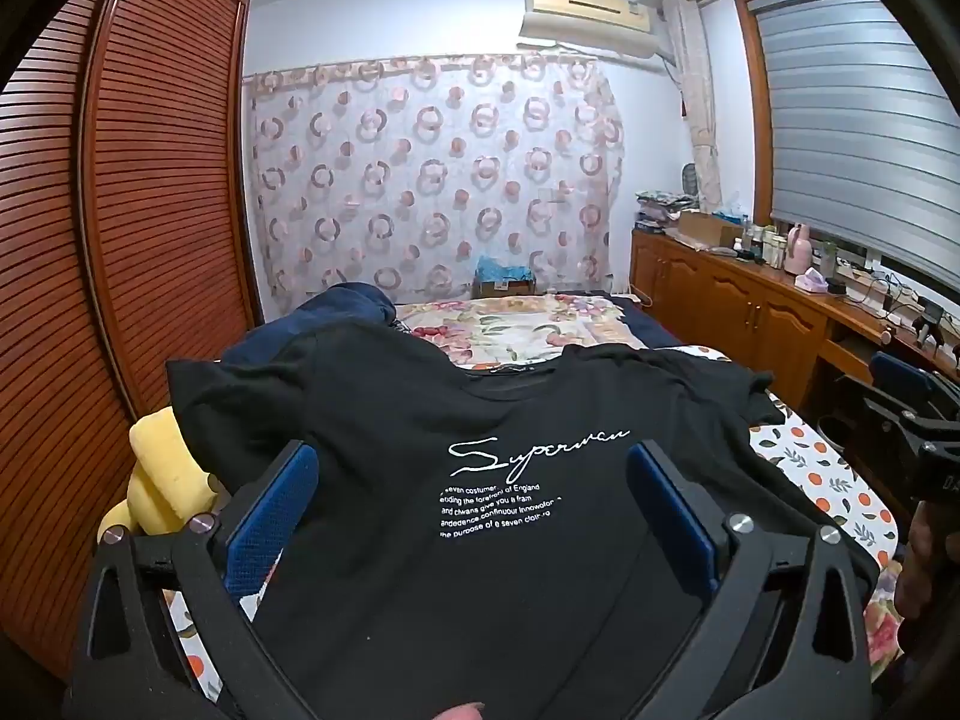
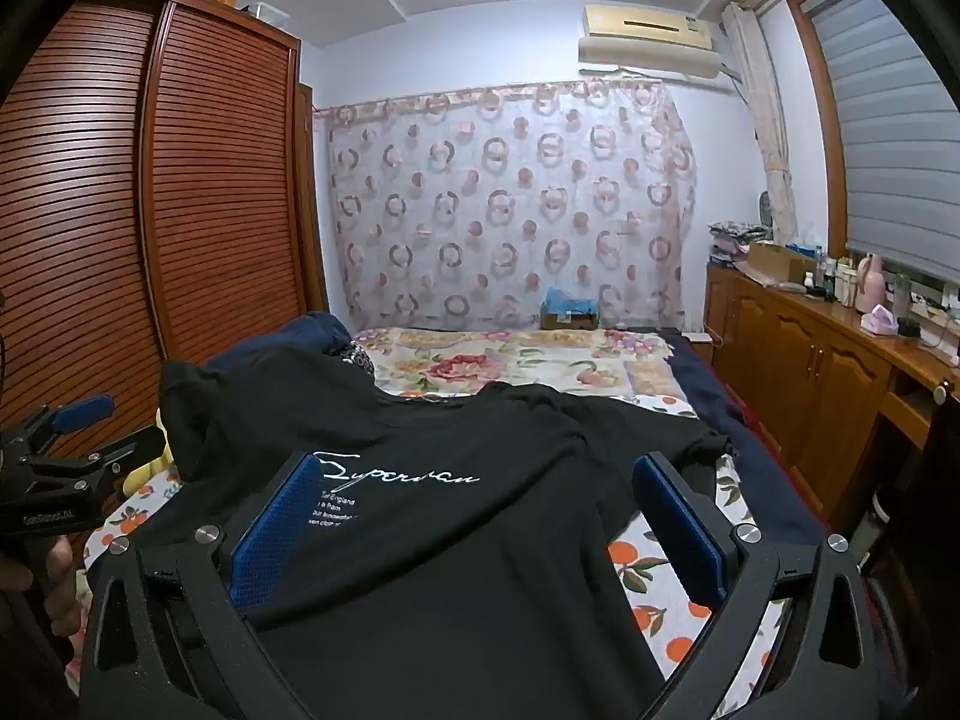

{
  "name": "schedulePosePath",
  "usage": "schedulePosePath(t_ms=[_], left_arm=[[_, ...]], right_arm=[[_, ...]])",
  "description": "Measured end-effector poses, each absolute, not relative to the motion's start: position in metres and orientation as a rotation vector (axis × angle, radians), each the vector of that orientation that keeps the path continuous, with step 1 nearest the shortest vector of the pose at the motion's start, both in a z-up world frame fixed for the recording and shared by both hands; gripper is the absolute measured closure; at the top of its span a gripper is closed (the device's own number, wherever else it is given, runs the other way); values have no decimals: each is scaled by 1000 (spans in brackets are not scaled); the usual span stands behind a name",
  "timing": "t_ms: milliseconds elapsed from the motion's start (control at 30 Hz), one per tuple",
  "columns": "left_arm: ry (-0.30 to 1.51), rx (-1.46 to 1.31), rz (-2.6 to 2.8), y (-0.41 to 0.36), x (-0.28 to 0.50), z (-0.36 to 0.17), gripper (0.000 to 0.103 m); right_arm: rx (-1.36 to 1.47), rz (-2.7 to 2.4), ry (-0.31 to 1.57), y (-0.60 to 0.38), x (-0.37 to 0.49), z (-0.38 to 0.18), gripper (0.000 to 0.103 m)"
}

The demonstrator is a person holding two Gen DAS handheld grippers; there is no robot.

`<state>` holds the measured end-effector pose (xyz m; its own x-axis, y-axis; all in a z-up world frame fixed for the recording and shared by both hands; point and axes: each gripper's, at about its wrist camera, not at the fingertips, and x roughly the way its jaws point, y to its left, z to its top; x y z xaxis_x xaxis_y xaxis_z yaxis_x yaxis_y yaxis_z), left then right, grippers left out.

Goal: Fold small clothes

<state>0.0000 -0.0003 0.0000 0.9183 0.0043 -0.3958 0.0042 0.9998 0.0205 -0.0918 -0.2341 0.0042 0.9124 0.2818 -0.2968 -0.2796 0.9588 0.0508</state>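
Left wrist view: yellow cushion [image 1: 159, 480] at bed's left edge; left tool [image 1: 474, 480] spread fully wide, holding nothing, above black T-shirt [image 1: 384, 420] laid flat, print up, across the near end of the bed [image 1: 840, 480]. Right tool [image 2: 480, 492] likewise wide apart, empty, over the shirt's right half.

Slatted wooden wardrobe [image 1: 120, 210], patterned curtain [image 1: 432, 180], blinds [image 1: 858, 138] over window.
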Motion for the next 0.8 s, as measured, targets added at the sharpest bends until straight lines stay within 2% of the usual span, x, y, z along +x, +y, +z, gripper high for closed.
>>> schedulePosePath(t_ms=[800], left_arm=[[405,7,-4,0,1,0,0]], right_arm=[[11,282,310,-232,-92,4,0]])
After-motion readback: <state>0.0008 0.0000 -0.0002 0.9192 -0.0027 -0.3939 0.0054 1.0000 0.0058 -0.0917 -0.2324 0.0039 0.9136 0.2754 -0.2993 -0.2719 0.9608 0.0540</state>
